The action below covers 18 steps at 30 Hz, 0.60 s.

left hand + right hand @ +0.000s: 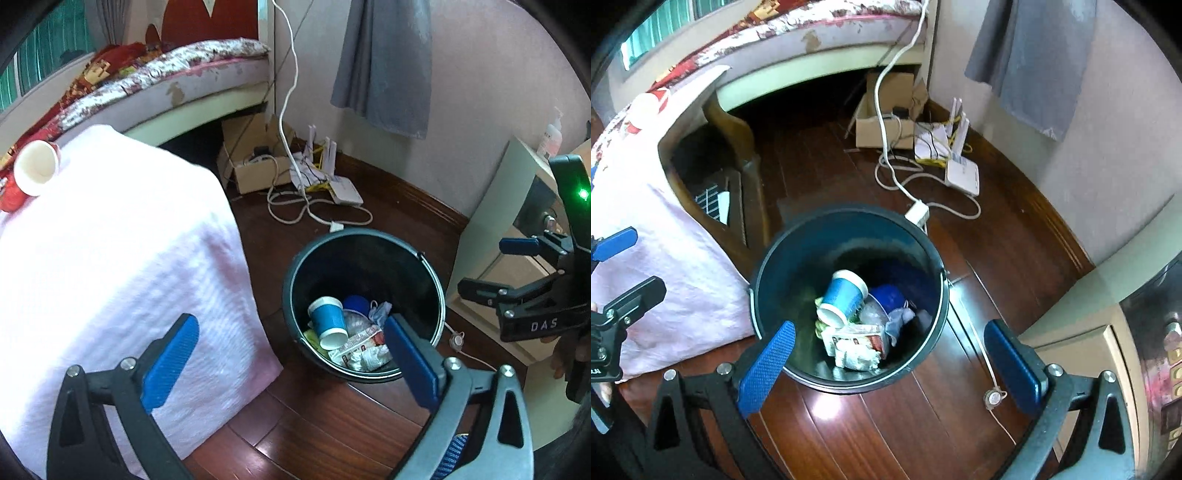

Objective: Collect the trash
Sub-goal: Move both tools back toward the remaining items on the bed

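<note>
Both my grippers hang over the black bin (pixel 849 295) on the wooden floor, each with jaws spread wide and nothing between them. The left gripper (pixel 291 363) sits beside the pink-covered table (pixel 110 258); the right gripper (pixel 886 363) is straight above the bin's near rim. A blue paper cup (pixel 842 297) and a crumpled wrapper (pixel 857 343) already lie inside. The remaining red-and-white cup (pixel 35 168) lies tipped at the table's far left corner, mouth toward me, nearer my left hand. I read "DAS" on the right gripper's body.
</note>
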Motion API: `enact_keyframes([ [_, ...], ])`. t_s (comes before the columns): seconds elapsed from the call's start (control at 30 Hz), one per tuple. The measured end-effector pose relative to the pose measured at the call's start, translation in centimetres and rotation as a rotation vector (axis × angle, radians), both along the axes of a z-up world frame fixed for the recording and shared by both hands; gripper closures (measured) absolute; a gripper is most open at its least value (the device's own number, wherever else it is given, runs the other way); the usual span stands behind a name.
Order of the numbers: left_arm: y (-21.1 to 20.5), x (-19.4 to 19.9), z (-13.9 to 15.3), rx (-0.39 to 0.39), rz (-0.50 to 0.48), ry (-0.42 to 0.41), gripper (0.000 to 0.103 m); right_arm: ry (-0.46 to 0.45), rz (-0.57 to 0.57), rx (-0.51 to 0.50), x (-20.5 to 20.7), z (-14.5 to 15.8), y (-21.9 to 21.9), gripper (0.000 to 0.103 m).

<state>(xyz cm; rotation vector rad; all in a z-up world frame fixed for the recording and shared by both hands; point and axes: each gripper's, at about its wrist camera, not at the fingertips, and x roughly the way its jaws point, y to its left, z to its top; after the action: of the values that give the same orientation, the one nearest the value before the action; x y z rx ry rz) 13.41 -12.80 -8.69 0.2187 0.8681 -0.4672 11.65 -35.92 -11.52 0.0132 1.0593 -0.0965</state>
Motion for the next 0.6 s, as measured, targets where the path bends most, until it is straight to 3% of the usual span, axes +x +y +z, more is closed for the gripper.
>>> enact_keyframes([
  [0.6, 3.0, -2.4, 4.5, -0.007, 0.060, -0.092, 0.001, -0.101, 0.026, 0.040, -2.4, 4.9, 3.0, 0.000],
])
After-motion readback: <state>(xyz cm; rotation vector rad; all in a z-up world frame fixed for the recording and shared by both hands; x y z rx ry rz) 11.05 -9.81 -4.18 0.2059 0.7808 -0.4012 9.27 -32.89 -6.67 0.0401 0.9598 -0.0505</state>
